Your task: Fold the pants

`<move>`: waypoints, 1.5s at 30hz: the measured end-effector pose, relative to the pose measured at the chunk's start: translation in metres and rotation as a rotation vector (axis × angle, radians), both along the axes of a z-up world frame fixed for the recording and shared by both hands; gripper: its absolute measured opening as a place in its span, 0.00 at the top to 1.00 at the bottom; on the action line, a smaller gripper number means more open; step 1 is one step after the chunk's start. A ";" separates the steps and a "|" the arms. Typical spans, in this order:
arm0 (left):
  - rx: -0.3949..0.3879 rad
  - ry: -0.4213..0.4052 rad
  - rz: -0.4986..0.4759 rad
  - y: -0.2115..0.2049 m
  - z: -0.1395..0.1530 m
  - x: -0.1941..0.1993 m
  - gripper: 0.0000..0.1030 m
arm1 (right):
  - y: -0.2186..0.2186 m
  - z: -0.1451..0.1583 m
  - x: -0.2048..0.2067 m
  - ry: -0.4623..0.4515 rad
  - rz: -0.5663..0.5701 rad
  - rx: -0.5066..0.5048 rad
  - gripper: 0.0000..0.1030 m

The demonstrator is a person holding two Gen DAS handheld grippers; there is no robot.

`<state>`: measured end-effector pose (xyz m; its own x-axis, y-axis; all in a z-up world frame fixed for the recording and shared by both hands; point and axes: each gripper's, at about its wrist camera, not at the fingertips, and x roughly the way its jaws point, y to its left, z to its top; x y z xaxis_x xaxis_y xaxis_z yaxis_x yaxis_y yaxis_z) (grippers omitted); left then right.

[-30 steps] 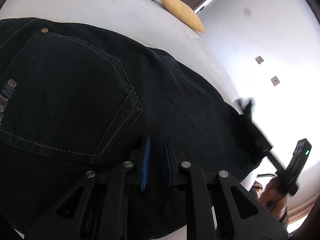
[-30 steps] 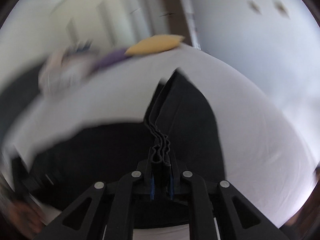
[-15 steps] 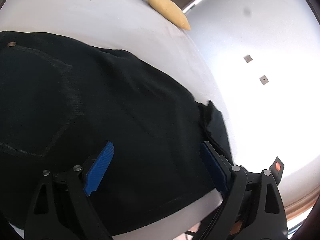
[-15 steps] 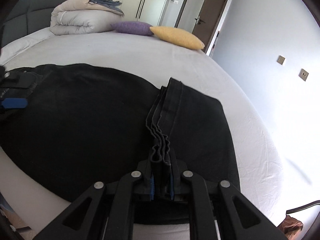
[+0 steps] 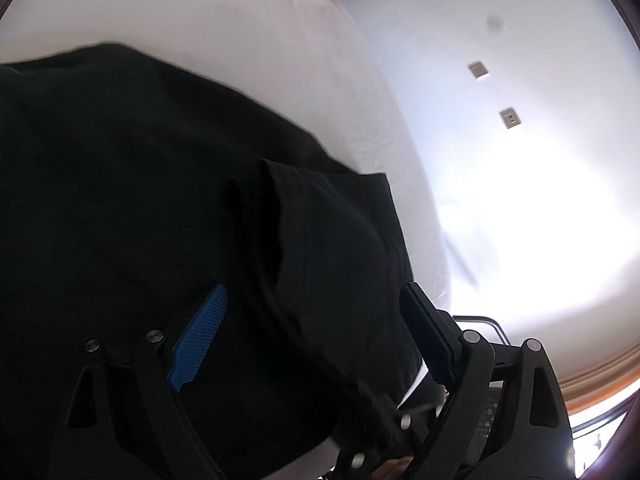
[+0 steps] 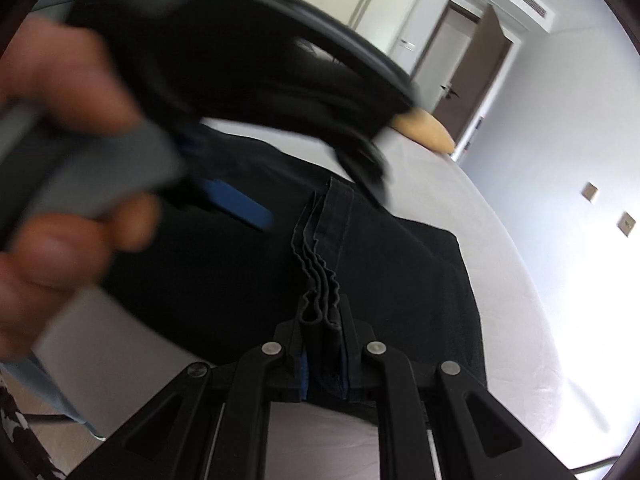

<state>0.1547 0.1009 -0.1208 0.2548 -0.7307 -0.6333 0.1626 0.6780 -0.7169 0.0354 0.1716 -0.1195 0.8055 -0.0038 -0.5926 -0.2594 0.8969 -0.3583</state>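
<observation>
Pinching the stacked hems of the black jeans (image 6: pixel 384 280) in my right gripper (image 6: pixel 322 354), I have the jaws clamped tight on the wavy layered edge. The jeans lie spread across the white bed (image 6: pixel 500 264), their leg end turned over onto the rest. My left gripper (image 5: pixel 316 340) hovers above the dark cloth with its jaws spread wide, holding nothing. To fold well, I should keep all the layers square in my grip, carry them low and straight toward the waist, and let my left press the crease; blur hides, I think, how flat the far side lies
</observation>
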 end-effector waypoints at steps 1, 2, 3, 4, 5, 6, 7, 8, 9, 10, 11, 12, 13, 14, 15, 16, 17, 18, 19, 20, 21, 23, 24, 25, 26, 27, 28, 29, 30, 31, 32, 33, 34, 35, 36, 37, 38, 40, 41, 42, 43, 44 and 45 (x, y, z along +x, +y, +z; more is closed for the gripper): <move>0.001 -0.004 -0.004 -0.003 0.000 0.002 0.20 | 0.003 0.000 -0.001 0.000 0.008 -0.003 0.87; 0.008 -0.008 -0.007 -0.005 0.001 0.003 0.26 | 0.005 -0.001 -0.002 0.002 0.014 -0.006 0.87; 0.017 -0.006 -0.012 -0.007 0.001 0.005 0.43 | 0.006 -0.001 -0.002 0.002 0.016 -0.008 0.87; 0.026 0.002 -0.019 -0.008 0.000 0.007 0.65 | 0.006 0.000 -0.002 0.003 0.017 -0.008 0.87; 0.037 0.012 -0.022 -0.009 -0.002 0.009 0.73 | 0.006 0.001 -0.002 0.004 0.018 -0.006 0.87; 0.047 0.016 -0.021 -0.008 -0.005 0.011 0.77 | 0.007 0.002 -0.001 0.002 0.019 -0.004 0.87; 0.051 0.017 -0.022 -0.007 -0.007 0.013 0.84 | 0.008 0.004 -0.001 0.000 0.023 -0.003 0.87; 0.059 0.014 -0.021 -0.006 -0.008 0.014 0.86 | 0.009 0.005 -0.002 -0.002 0.028 -0.005 0.87; 0.065 0.007 -0.022 -0.005 -0.007 0.015 0.88 | 0.011 0.004 -0.008 -0.003 0.036 -0.007 0.87; 0.069 -0.003 -0.023 -0.004 -0.006 0.016 0.89 | 0.012 0.004 -0.012 -0.004 0.043 -0.009 0.87; 0.075 -0.013 -0.023 -0.003 -0.005 0.017 0.90 | 0.016 0.004 -0.013 -0.004 0.052 -0.013 0.87; 0.080 -0.021 -0.023 -0.002 -0.003 0.020 0.91 | 0.020 0.005 -0.013 -0.004 0.064 -0.019 0.87; 0.084 -0.029 -0.024 0.001 -0.001 0.021 0.91 | 0.024 0.006 -0.015 -0.006 0.077 -0.025 0.86; 0.087 -0.033 -0.023 0.003 0.001 0.023 0.91 | 0.023 0.004 -0.014 -0.008 0.089 -0.029 0.86; 0.094 -0.039 -0.023 0.006 0.002 0.025 0.91 | 0.025 0.005 -0.015 -0.009 0.101 -0.031 0.86; 0.101 -0.046 -0.026 0.012 0.002 0.022 0.91 | 0.030 0.007 -0.015 -0.010 0.118 -0.034 0.86; 0.115 -0.060 -0.030 0.018 0.005 0.021 0.91 | 0.031 0.007 -0.016 -0.013 0.128 -0.036 0.86; 0.125 -0.067 -0.030 0.022 0.006 0.026 0.91 | 0.035 0.008 -0.017 -0.016 0.147 -0.037 0.86; 0.136 -0.074 -0.029 0.027 0.008 0.028 0.91 | 0.039 0.010 -0.017 -0.019 0.167 -0.033 0.86; 0.146 -0.081 -0.026 0.034 0.010 0.029 0.91 | 0.030 0.006 -0.018 -0.018 0.181 -0.029 0.86; 0.153 -0.085 -0.022 0.041 0.011 0.031 0.91 | 0.033 0.006 -0.017 -0.016 0.195 -0.028 0.86; 0.165 -0.089 -0.008 0.053 0.015 0.034 0.91 | 0.040 0.007 -0.016 -0.013 0.223 -0.019 0.86; 0.171 -0.089 0.000 0.060 0.016 0.035 0.91 | 0.042 0.006 -0.014 -0.005 0.239 -0.013 0.86; 0.180 -0.088 0.011 0.067 0.016 0.037 0.91 | 0.044 0.005 -0.012 0.003 0.250 -0.009 0.86; 0.186 -0.087 0.019 0.074 0.016 0.038 0.91 | 0.048 0.005 -0.011 0.010 0.261 -0.003 0.86; 0.190 -0.085 0.025 0.080 0.015 0.037 0.91 | 0.051 0.005 -0.010 0.017 0.272 0.005 0.86; 0.194 -0.082 0.032 0.085 0.014 0.038 0.91 | 0.052 0.005 -0.008 0.023 0.279 0.009 0.86; 0.198 -0.081 0.039 0.092 0.013 0.038 0.91 | 0.055 0.004 -0.007 0.034 0.289 0.015 0.86; 0.199 -0.077 0.047 0.097 0.013 0.040 0.91 | 0.056 0.003 -0.006 0.041 0.293 0.021 0.86; 0.199 -0.073 0.053 0.103 0.011 0.038 0.91 | 0.052 0.003 -0.002 0.049 0.297 0.027 0.86; 0.198 -0.068 0.061 0.108 0.009 0.039 0.91 | 0.052 0.001 -0.001 0.059 0.301 0.032 0.86; 0.196 -0.066 0.065 0.113 0.008 0.038 0.91 | 0.055 0.004 -0.005 0.069 0.304 0.031 0.86; 0.194 -0.064 0.069 0.117 0.006 0.038 0.91 | 0.054 0.003 -0.003 0.075 0.307 0.028 0.86; 0.194 -0.062 0.073 0.120 0.004 0.039 0.91 | 0.051 0.001 0.001 0.082 0.308 0.025 0.86; 0.194 -0.062 0.073 0.126 0.000 0.040 0.91 | 0.050 0.000 0.005 0.090 0.308 0.026 0.86; 0.195 -0.062 0.074 0.129 -0.003 0.039 0.91 | 0.049 -0.001 0.009 0.102 0.307 0.031 0.86; 0.192 -0.060 0.077 0.132 -0.006 0.039 0.91 | 0.047 -0.002 0.011 0.116 0.302 0.040 0.86; 0.195 -0.060 0.081 0.134 -0.009 0.041 0.91 | 0.045 -0.003 0.021 0.138 0.299 0.057 0.84; 0.202 -0.065 0.083 0.129 -0.009 0.041 0.91 | 0.043 -0.005 0.022 0.151 0.304 0.066 0.80; 0.212 -0.070 0.081 0.127 -0.009 0.039 0.90 | 0.039 -0.007 0.022 0.158 0.305 0.071 0.79; 0.220 -0.075 0.080 0.123 -0.008 0.038 0.90 | 0.034 -0.008 0.023 0.169 0.308 0.089 0.75; 0.234 -0.080 0.079 0.124 -0.009 0.033 0.90 | 0.035 -0.006 0.021 0.177 0.309 0.103 0.67; 0.253 -0.088 0.079 0.132 -0.010 0.027 0.89 | 0.026 -0.003 0.021 0.197 0.310 0.137 0.63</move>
<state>0.1817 0.2327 -0.1304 0.3670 -0.5283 -0.7656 0.1567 0.8464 -0.5089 0.0565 0.1978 -0.1228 0.6271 0.3116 -0.7139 -0.5774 0.8011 -0.1575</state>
